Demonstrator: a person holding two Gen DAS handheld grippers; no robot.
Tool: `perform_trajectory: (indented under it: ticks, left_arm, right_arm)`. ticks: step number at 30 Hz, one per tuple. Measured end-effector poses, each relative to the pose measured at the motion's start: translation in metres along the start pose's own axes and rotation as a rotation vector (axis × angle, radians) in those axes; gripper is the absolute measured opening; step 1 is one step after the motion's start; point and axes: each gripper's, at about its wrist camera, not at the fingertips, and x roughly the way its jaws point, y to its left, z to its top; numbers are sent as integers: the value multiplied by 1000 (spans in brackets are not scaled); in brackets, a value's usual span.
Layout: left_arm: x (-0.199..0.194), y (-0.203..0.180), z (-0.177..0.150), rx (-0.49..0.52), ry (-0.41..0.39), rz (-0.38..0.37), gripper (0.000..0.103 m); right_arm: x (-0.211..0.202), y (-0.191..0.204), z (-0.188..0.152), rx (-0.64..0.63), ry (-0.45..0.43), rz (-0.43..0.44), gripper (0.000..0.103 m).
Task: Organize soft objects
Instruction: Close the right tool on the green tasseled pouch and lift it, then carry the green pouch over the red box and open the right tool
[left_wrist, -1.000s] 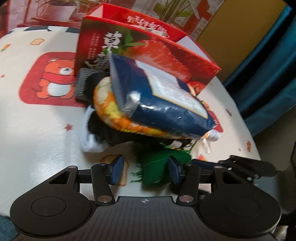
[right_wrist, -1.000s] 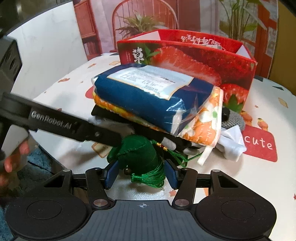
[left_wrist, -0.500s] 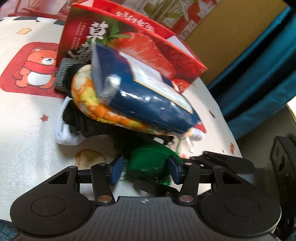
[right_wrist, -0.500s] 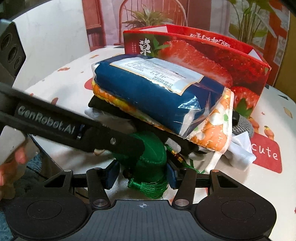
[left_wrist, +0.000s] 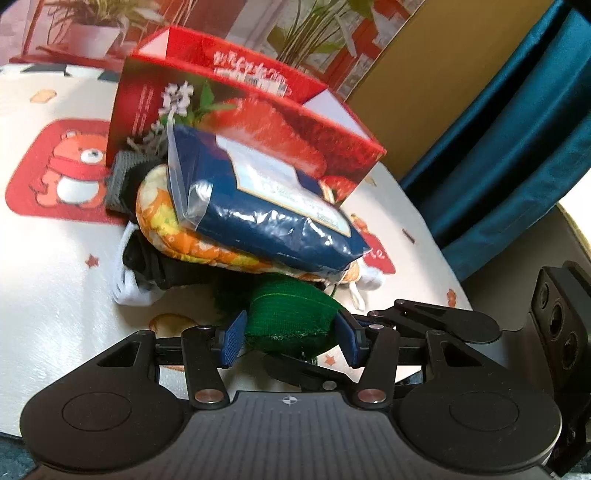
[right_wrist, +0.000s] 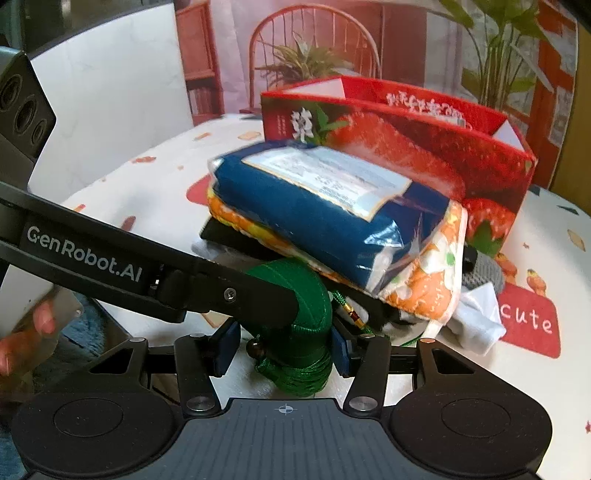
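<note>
A green stuffed pouch with a tassel (left_wrist: 291, 317) lies at the front of a pile of soft things on the table. My left gripper (left_wrist: 290, 338) has its pads (left_wrist: 233, 338) on both sides of the pouch. My right gripper (right_wrist: 282, 347) also brackets the pouch (right_wrist: 299, 325) from the other side, its pads (right_wrist: 340, 350) against it. On the pile lie a blue plastic-wrapped pack (left_wrist: 266, 214) over an orange flowered cloth (left_wrist: 166, 229), with black and white cloths (left_wrist: 140, 269) beneath.
A red strawberry-printed open box (left_wrist: 240, 122) stands just behind the pile; it also shows in the right wrist view (right_wrist: 424, 147). The table (left_wrist: 55, 277) has a white cover with bear and "cute" prints. A teal curtain (left_wrist: 517, 129) hangs at right. The table edge is near both grippers.
Both grippers have moved in on the green pouch from opposite sides, and their pads now sit against it. The pile has not shifted.
</note>
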Motion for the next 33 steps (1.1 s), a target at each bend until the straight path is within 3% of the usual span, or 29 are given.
perform_trajectory:
  ticks: [20, 33]
  left_arm:
    - [-68, -46, 36, 107, -172, 51, 56]
    - [-79, -53, 67, 115, -226, 53, 56]
  right_arm:
    - [-65, 12, 57, -8, -176, 22, 48]
    - [-70, 6, 97, -34, -225, 21, 48]
